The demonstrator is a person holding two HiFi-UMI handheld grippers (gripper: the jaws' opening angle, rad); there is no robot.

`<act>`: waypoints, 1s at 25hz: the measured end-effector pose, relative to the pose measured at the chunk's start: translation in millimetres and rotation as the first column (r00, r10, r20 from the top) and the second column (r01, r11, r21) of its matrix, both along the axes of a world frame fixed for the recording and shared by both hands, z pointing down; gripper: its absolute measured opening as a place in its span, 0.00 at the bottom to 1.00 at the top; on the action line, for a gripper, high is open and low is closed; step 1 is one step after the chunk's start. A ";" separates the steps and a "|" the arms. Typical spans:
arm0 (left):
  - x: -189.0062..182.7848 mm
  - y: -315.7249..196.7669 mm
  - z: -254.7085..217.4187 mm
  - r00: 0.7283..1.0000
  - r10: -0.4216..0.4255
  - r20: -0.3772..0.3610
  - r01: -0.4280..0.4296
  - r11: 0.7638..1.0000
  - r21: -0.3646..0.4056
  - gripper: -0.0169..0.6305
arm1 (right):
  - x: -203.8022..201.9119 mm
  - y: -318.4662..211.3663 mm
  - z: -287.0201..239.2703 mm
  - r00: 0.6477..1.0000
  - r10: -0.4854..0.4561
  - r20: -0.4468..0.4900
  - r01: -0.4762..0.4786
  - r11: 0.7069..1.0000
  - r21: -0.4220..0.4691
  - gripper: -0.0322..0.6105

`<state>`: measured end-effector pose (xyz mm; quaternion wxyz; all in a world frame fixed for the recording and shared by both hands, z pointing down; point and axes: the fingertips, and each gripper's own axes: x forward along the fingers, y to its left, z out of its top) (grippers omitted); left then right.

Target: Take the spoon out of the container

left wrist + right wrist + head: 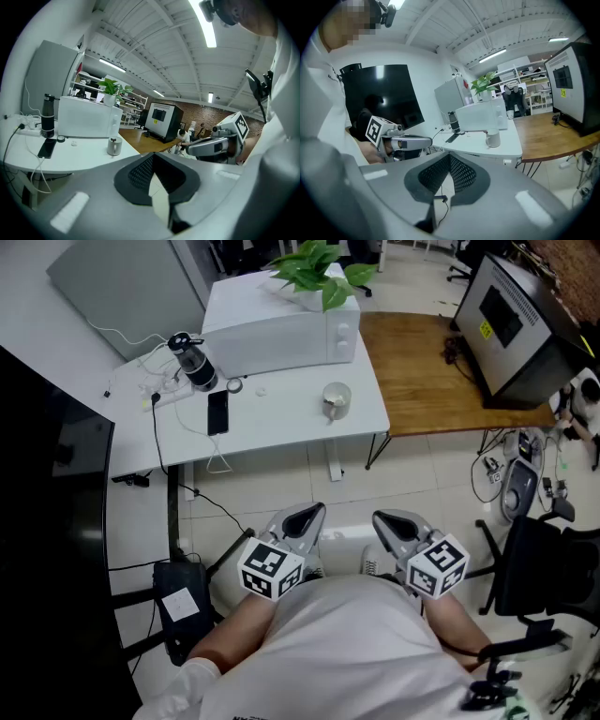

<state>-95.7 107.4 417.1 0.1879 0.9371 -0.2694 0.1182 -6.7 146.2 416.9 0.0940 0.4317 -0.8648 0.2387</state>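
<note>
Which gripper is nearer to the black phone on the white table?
Left. In the head view, the left gripper sits below the black phone and somewhat to its right; the right gripper is farther off to the right.

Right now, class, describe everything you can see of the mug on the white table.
The mug is off-white, cylindrical and looks ceramic, with one loop handle. It stands upright on the white table, near its right front corner, in front of the white microwave and apart from it. Something small shows at its mouth, too small to identify. Only the table touches it.
</note>
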 end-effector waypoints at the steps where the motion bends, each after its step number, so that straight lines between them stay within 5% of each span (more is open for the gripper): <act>1: -5.3 -0.8 0.3 1.000 0.001 -0.001 -0.001 1.000 0.001 0.03 | -4.9 -0.5 -0.1 1.000 0.001 0.000 -0.001 1.000 0.000 0.06; 12: -46.2 -22.5 9.3 1.000 -0.004 -0.017 0.004 1.000 -0.010 0.03 | -34.5 -19.3 -9.8 0.999 0.023 -0.023 -0.023 0.999 0.030 0.06; 25: -3.0 -99.9 15.2 0.998 -0.065 0.002 0.065 0.998 0.010 0.03 | 13.8 -107.8 -2.2 1.000 -0.017 0.014 0.016 0.999 0.047 0.06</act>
